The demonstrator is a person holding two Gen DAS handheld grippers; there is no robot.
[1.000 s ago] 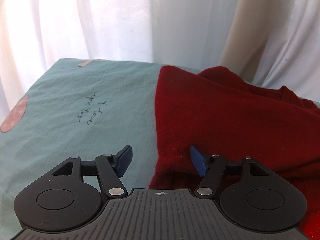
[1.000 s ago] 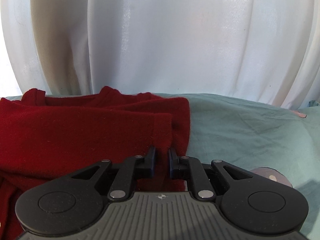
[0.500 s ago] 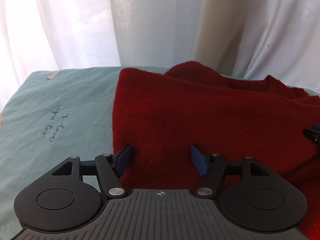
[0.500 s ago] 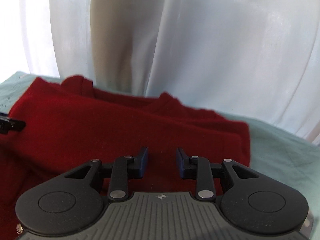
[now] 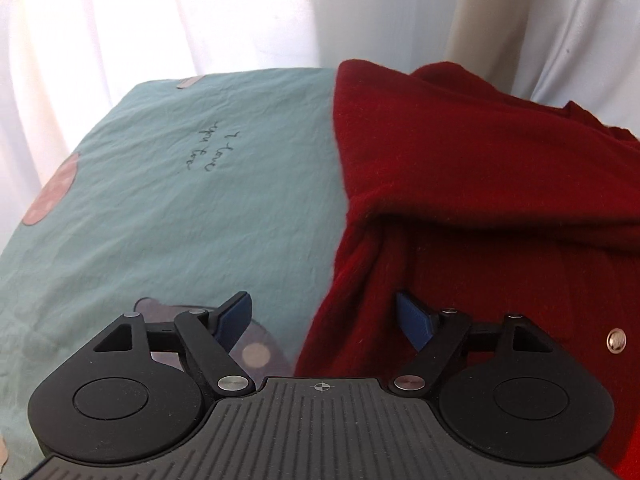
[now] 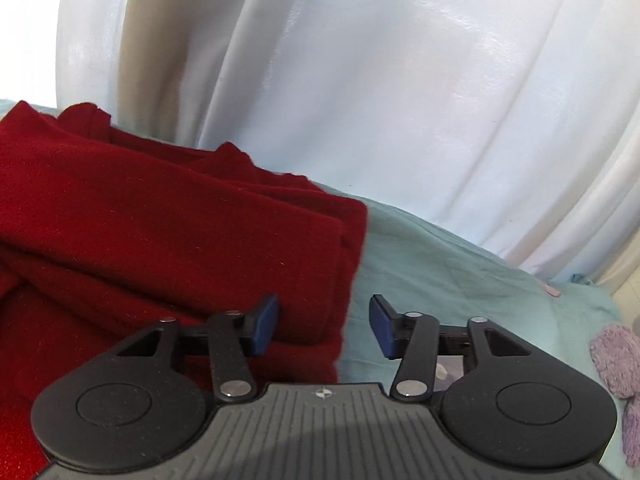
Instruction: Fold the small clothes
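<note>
A dark red knitted garment (image 5: 460, 168) lies folded in layers on a pale green sheet (image 5: 160, 200). A metal snap button (image 5: 616, 342) shows on it near the front. My left gripper (image 5: 324, 312) is open and empty, straddling the garment's left edge. In the right wrist view the same garment (image 6: 160, 240) fills the left side. My right gripper (image 6: 324, 320) is open and empty, straddling the garment's right edge, left pad over the cloth.
White curtains (image 6: 360, 80) hang close behind the bed. The sheet has handwriting (image 5: 212, 148) and pink dotted patches (image 5: 52, 188). A lilac fuzzy item (image 6: 616, 360) lies at the right of the sheet (image 6: 460, 264).
My right gripper has opened from nearly shut and shifted right to the garment's right edge. My left gripper has moved left, back to the garment's left edge, still open.
</note>
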